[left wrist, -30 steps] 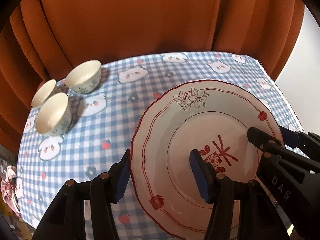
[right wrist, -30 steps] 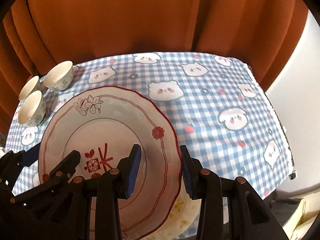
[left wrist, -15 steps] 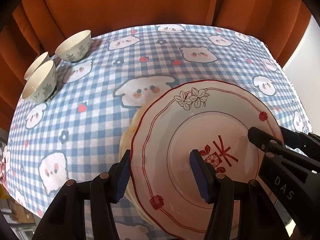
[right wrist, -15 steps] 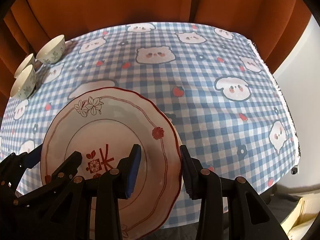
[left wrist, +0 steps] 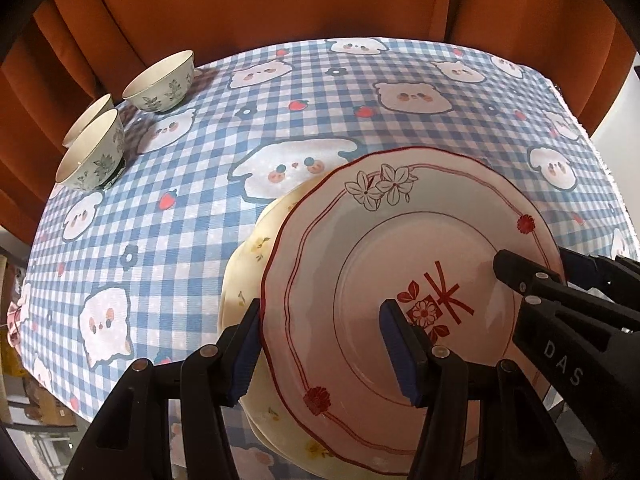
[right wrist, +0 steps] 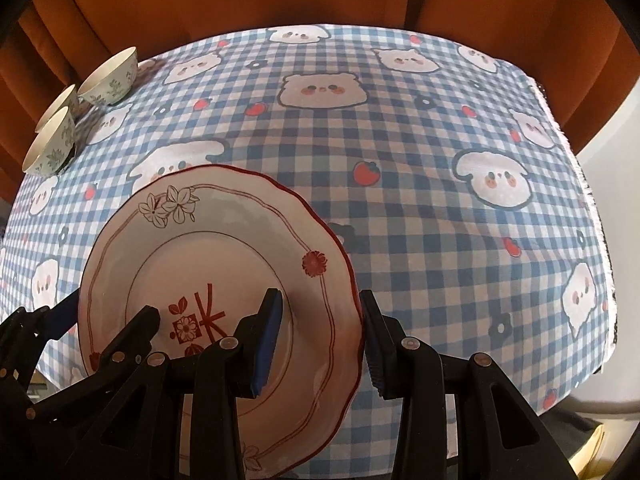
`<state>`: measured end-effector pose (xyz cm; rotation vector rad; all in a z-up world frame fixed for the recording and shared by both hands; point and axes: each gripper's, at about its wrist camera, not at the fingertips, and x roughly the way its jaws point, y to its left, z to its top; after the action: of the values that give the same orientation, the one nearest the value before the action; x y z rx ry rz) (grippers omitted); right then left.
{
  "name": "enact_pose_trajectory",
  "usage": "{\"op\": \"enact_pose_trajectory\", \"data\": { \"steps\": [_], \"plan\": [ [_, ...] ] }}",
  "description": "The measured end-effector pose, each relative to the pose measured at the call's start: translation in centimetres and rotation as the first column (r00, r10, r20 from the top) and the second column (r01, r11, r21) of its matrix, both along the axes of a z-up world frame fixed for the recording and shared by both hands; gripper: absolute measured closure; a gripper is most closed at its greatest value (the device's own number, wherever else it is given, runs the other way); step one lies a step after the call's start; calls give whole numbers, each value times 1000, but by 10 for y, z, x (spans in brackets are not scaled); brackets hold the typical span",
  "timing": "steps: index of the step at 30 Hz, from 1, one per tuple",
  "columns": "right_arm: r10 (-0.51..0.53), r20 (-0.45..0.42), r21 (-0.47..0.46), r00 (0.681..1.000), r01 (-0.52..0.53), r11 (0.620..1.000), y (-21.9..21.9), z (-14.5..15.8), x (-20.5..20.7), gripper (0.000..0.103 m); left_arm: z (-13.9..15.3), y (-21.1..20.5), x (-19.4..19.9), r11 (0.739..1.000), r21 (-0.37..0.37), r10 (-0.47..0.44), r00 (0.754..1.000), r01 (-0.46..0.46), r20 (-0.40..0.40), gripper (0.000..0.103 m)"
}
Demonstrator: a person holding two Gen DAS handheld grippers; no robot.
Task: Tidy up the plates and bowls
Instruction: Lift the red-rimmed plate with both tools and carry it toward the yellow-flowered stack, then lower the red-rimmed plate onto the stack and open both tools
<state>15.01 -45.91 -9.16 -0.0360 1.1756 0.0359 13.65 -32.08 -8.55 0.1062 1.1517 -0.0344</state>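
Between the left gripper's [left wrist: 326,344] blue pads sat the red-rimmed plate's [left wrist: 404,240] left edge, clamped; the right gripper [right wrist: 320,336] clamped its opposite edge. "DAS" was legible on the right gripper's body. Plate hung over a yellow plate [left wrist: 250,264] on the checked tablecloth [left wrist: 192,216]; three bowls [left wrist: 160,82] stood far left.

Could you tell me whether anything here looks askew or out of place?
The red-rimmed plate sits off-centre over the yellow plates beneath, held at opposite rims by the left gripper and right gripper. Nothing looks spilled or broken.
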Motion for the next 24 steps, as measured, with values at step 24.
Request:
{"op": "enact_pose_trajectory", "data": {
  "steps": [24],
  "plan": [
    [57,38,85,998,-61,995,-13,6,-2,82,-6,-2,3,993,93,77,997,-78,9,39]
  ]
}}
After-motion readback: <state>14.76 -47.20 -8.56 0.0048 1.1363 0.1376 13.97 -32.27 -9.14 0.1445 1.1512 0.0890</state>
